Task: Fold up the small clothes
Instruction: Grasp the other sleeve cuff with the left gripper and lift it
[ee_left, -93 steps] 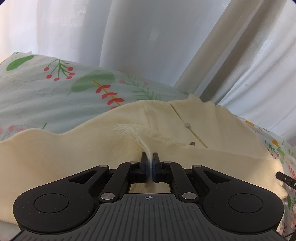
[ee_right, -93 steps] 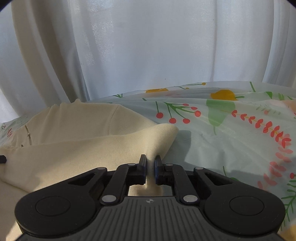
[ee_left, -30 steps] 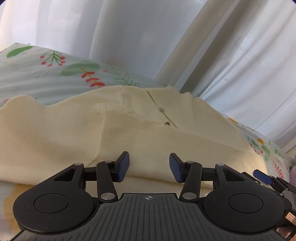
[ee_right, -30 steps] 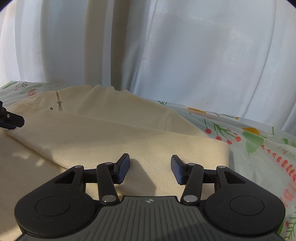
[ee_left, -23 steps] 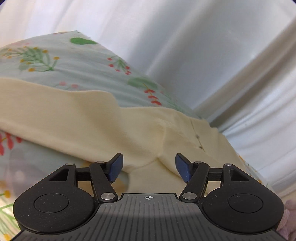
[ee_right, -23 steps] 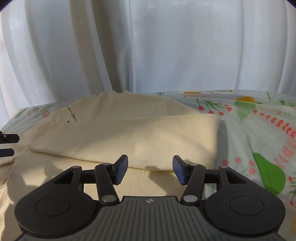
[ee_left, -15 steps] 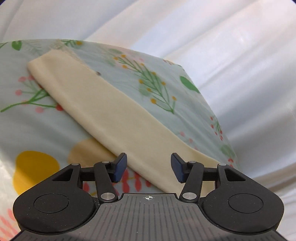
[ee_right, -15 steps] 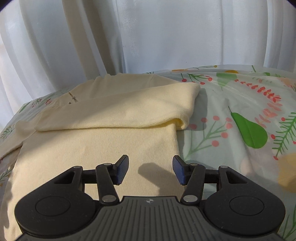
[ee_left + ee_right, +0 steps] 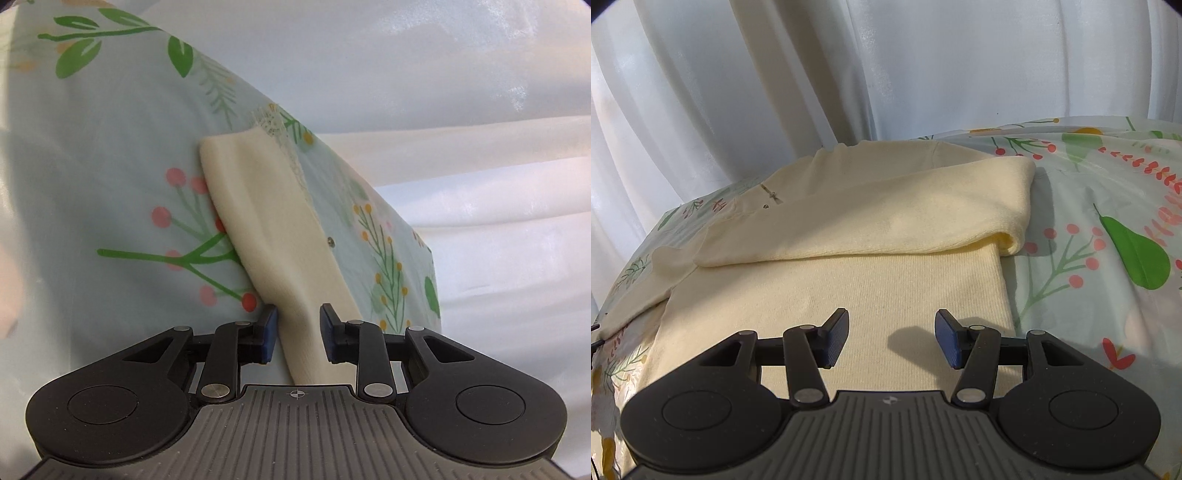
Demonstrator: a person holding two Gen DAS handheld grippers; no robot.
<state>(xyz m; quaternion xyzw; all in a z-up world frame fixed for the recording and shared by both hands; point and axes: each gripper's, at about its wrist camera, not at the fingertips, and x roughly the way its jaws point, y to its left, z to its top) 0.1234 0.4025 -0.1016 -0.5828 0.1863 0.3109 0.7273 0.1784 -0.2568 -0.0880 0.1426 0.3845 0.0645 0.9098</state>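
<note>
Left gripper (image 9: 298, 332): jaws closing, blue pads either side of a cream sleeve (image 9: 269, 236), a sliver of gap showing on each side, so no firm pinch visible yet. Sleeve runs away from the jaws as a long flat band, rounded folded edge on one side, frayed lace trim (image 9: 275, 123) at the far end, one small metal snap (image 9: 331, 241) near its edge.

Right gripper (image 9: 891, 338): jaws about half open, holding nothing, hovering over the lower body of the cream sweater (image 9: 849, 288); its shadow falls on the fabric between the pads.

Sweater lies flat on the table, fine ribbed knit, pale butter colour. One sleeve already folded across the chest, its cuff end forming a soft rounded roll (image 9: 1015, 218) at the garment's edge. Button placket with small snaps (image 9: 772, 195) near the neckline, far side.

Surface: glossy pale-mint tablecloth (image 9: 1108, 295) printed with red berries, green leaves, yellow sprigs; smooth, plastic-looking sheen. Behind it, white sheer curtains (image 9: 886, 74) hang in soft vertical folds, backlit.
</note>
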